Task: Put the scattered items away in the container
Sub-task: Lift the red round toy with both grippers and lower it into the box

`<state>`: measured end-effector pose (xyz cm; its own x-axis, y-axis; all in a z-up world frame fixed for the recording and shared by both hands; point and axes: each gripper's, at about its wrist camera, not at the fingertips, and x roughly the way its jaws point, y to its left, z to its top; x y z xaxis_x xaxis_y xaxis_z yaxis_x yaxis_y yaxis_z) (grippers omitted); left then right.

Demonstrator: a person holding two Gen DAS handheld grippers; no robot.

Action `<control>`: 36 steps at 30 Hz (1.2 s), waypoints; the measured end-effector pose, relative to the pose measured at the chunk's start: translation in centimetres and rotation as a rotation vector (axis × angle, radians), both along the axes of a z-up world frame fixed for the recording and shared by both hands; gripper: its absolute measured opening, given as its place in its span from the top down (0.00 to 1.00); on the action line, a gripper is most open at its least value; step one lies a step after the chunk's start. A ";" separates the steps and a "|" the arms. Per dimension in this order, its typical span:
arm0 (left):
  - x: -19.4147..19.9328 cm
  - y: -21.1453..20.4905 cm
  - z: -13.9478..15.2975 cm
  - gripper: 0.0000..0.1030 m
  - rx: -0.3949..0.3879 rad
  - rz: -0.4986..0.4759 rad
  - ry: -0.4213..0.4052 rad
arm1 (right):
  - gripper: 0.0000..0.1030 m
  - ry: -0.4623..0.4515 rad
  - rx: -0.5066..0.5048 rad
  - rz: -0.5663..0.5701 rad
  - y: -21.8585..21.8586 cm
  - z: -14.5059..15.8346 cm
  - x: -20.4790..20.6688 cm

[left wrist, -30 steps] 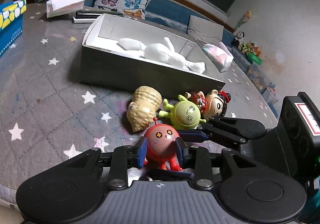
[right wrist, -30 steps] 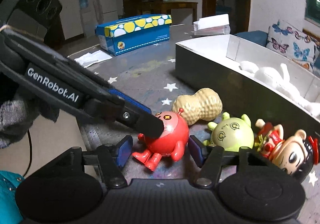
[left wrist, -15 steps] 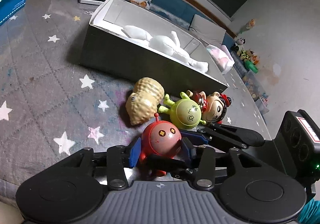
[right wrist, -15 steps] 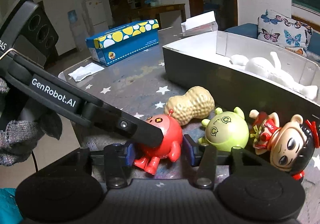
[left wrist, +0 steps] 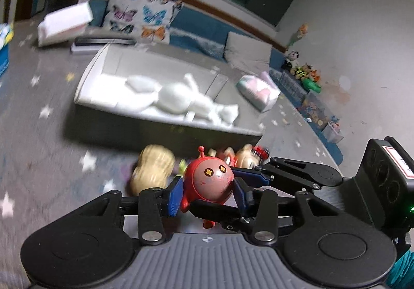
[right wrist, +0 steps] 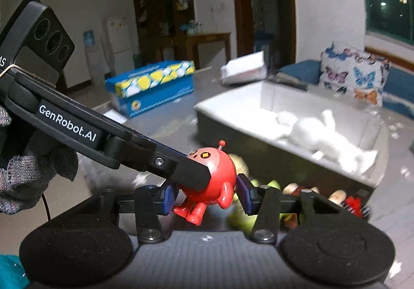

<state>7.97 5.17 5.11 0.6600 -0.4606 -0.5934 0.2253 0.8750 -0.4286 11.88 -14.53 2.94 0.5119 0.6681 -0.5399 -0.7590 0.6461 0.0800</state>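
Note:
A red round toy (left wrist: 211, 180) with an antenna is held between both grippers and lifted off the table. My left gripper (left wrist: 208, 193) is shut on its sides; my right gripper (right wrist: 207, 194) is shut on it too, crosswise (right wrist: 212, 177). The grey open box (left wrist: 85, 118) lies beyond, with a white plush figure (left wrist: 181, 100) inside; the box also shows in the right wrist view (right wrist: 233, 134). A peanut toy (left wrist: 152, 170), a green toy (right wrist: 240, 219) and a doll with a red bow (left wrist: 248, 157) lie on the table in front of the box.
A blue and yellow tissue box (right wrist: 152, 84) stands far left on the star-patterned grey table (left wrist: 38, 159). A white paper pack (left wrist: 64, 22) and a dark flat item (left wrist: 103, 42) lie behind the box. A pastel pouch (left wrist: 258, 90) lies to its right.
Both grippers closed on the red toy and raised it off the table; it now hangs above the other toys. The views are blurred by motion.

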 end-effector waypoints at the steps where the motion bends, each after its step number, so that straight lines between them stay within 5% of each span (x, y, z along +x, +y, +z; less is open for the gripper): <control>1: 0.5 -0.4 0.4 0.56 0.005 -0.008 -0.015 | 0.53 -0.011 0.005 -0.012 -0.3 0.4 0.4; 11: 8.6 -4.4 3.2 0.57 0.048 -0.109 -0.091 | 0.53 -0.076 0.009 -0.151 -3.1 3.3 6.6; 22: 15.9 -5.5 -0.3 0.58 0.023 -0.155 0.001 | 0.53 0.000 -0.097 -0.218 -3.2 0.7 13.4; 36: 18.2 -4.9 -3.1 0.59 -0.023 -0.170 0.075 | 0.52 0.029 -0.285 -0.185 -0.7 -1.3 16.0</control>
